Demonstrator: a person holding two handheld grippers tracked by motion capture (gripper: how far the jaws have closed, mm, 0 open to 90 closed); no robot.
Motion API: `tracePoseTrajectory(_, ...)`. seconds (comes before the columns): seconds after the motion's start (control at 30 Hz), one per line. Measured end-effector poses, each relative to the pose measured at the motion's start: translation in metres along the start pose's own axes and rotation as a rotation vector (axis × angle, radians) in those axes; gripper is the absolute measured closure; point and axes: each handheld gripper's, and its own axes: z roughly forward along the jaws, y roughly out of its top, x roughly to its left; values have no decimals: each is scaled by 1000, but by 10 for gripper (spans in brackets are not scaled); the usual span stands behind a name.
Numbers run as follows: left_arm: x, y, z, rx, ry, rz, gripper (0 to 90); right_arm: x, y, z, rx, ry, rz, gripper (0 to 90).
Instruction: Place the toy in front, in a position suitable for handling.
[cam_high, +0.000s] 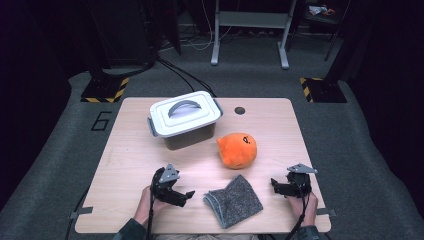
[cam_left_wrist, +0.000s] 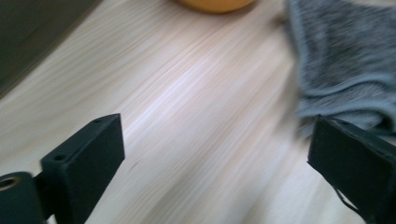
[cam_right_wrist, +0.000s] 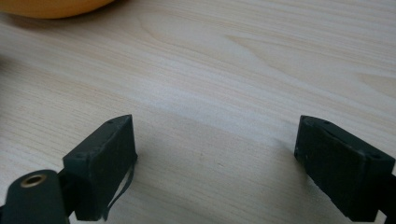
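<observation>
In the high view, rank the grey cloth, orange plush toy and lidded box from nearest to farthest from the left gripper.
1. Grey cloth, just right of the left gripper.
2. Orange plush toy, farther back, to the right.
3. Lidded box, at the table's far side.

Cloth (cam_high: 233, 200) before plush toy (cam_high: 237, 150)

Bare table (cam_high: 130, 165) lies open between box (cam_high: 185, 120), plush (cam_high: 237, 150) and cloth (cam_high: 233, 201).
</observation>
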Motion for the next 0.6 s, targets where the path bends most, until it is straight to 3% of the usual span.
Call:
tracePoseTrajectory(0.1, 10, -14, -5, 4, 32, -39, 0, 0, 0, 0, 2, 0, 3, 111)
tracePoseTrajectory(0.33, 23, -27, -11, 28, 135, -69, 0, 1, 0, 0, 4, -5, 7, 96)
tracePoseTrajectory(0.47, 28, -36, -8, 51, 150, -99, 0, 2, 0, 1, 19, -15, 10, 47)
tracePoseTrajectory(0.6, 28, -37, -5, 71, 161, -84, 0, 3, 1, 1, 34, -2, 18, 19)
